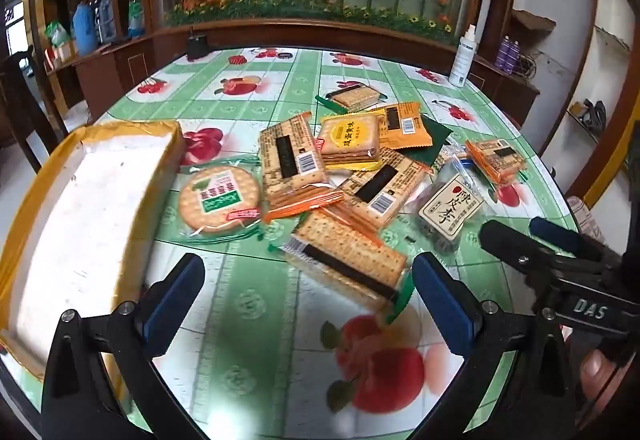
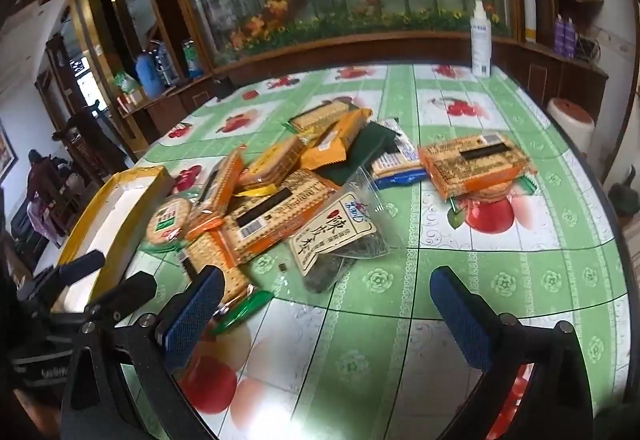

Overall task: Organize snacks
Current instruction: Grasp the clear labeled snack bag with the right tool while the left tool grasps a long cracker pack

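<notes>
Left wrist view: both tongs, left (image 1: 308, 292) and right (image 1: 532, 236), are spread and empty above the table (image 1: 256, 304). One box (image 1: 80, 208) lies left, long axis running away. Ten-odd snack packs (image 1: 352, 176) are piled centre.

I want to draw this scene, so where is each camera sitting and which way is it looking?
Left wrist: sits on the open left gripper, tilted down at the yellow-rimmed white box and the square cracker packet; a thumb shows.
Right wrist: sits on the open right gripper, tilted down at the plum bag; no hand visible.
Shared: the snack pile on the green fruit-print tablecloth, the white spray bottle, and each other's gripper.
</notes>
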